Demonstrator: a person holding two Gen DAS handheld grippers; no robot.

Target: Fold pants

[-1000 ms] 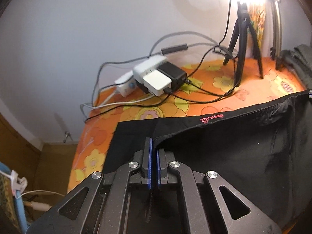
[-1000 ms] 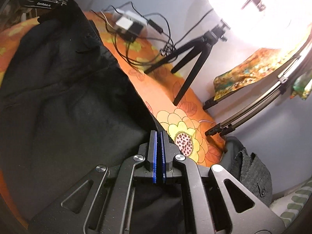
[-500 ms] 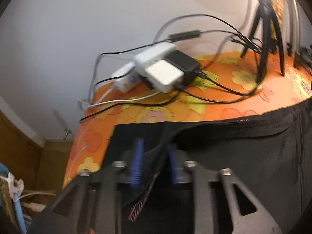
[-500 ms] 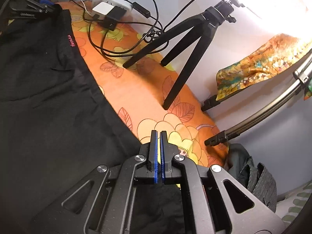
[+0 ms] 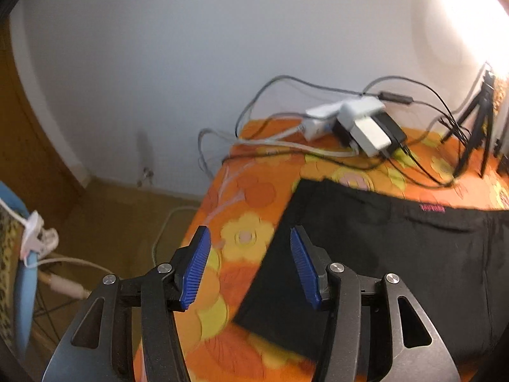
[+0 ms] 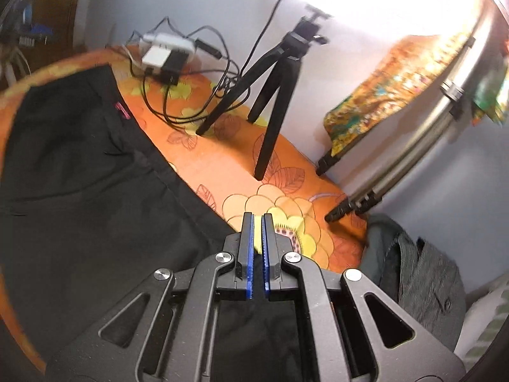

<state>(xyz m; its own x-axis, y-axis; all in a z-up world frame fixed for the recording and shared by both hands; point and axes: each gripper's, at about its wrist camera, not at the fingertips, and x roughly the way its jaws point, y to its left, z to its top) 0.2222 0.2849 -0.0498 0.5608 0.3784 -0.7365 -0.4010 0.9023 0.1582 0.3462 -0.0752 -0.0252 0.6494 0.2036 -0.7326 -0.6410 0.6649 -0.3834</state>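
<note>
Left tongs (image 5: 249,267) have just been opening, nothing between the pads. Right tongs (image 6: 257,251) closed, seemingly pinching the black pants (image 6: 79,175), laid flat on the floral-covered counter (image 5: 245,238). Right corner is best released only once flush, then the fold smoothed; cables (image 5: 318,156) to be avoided.

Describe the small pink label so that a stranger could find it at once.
Look at the orange flowered cover, then at the black pants spread on it. Along their edge nearest the white chargers sits the pink label, the only bright mark on the dark cloth.

Black pants (image 5: 397,254) (pink waistband logo) lie flat on the orange floral cloth (image 5: 241,238).
</note>
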